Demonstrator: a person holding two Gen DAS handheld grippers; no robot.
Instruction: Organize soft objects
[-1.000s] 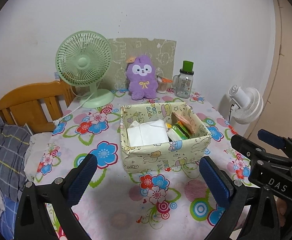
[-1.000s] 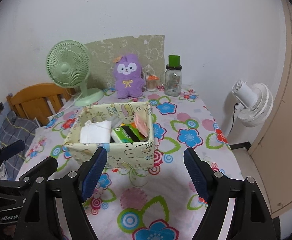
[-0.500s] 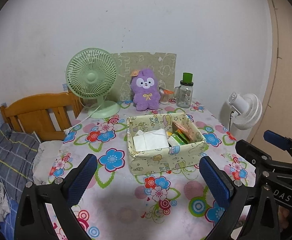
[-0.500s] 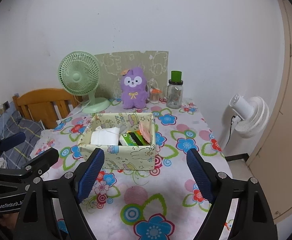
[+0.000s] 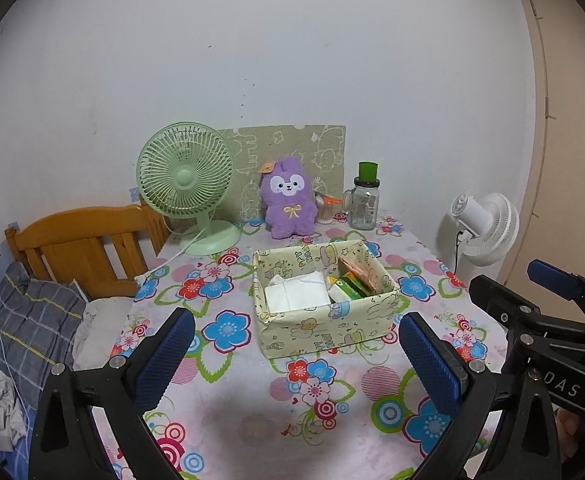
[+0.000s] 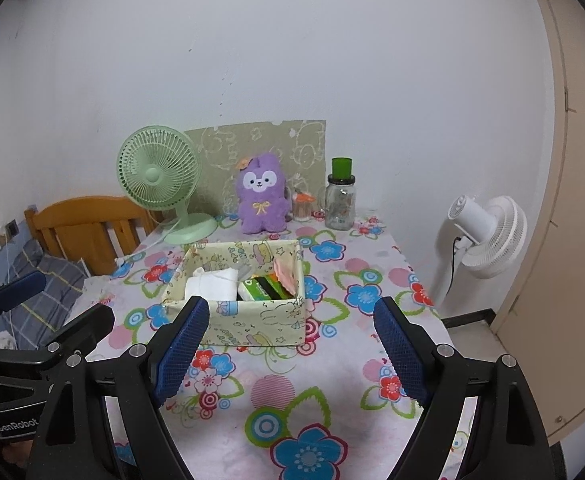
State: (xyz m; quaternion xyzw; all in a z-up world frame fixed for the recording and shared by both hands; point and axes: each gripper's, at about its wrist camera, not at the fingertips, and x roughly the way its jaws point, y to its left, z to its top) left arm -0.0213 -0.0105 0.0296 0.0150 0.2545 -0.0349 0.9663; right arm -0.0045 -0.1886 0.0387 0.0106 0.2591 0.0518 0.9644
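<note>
A pale yellow cartoon-print fabric box [image 5: 324, 330] [image 6: 252, 328] stands mid-table. Inside lie a folded white cloth [image 5: 296, 298] [image 6: 212, 284], a green packet [image 5: 346, 290] [image 6: 262, 290] and something pink-orange [image 5: 358, 272] [image 6: 284, 274]. A purple plush toy [image 5: 289, 204] [image 6: 261, 200] sits upright at the back by the wall. My left gripper [image 5: 292, 360] is open and empty, well short of the box. Beside it, my right gripper [image 6: 290, 350] is also open with nothing between its blue pads, and it shows at the right edge of the left wrist view [image 5: 548, 308].
A green desk fan [image 5: 186, 184] [image 6: 160, 184], a glass jar with a green lid [image 5: 364, 204] [image 6: 340, 200] and a small cup stand at the back. A wooden bed headboard [image 5: 84, 240] and bedding lie left; a white floor fan [image 6: 488, 236] and a door stand right.
Both grippers have drawn back and risen, so the box and table look smaller and farther away. The right jaws stand slightly wider than a second ago. Nothing on the table moved.
</note>
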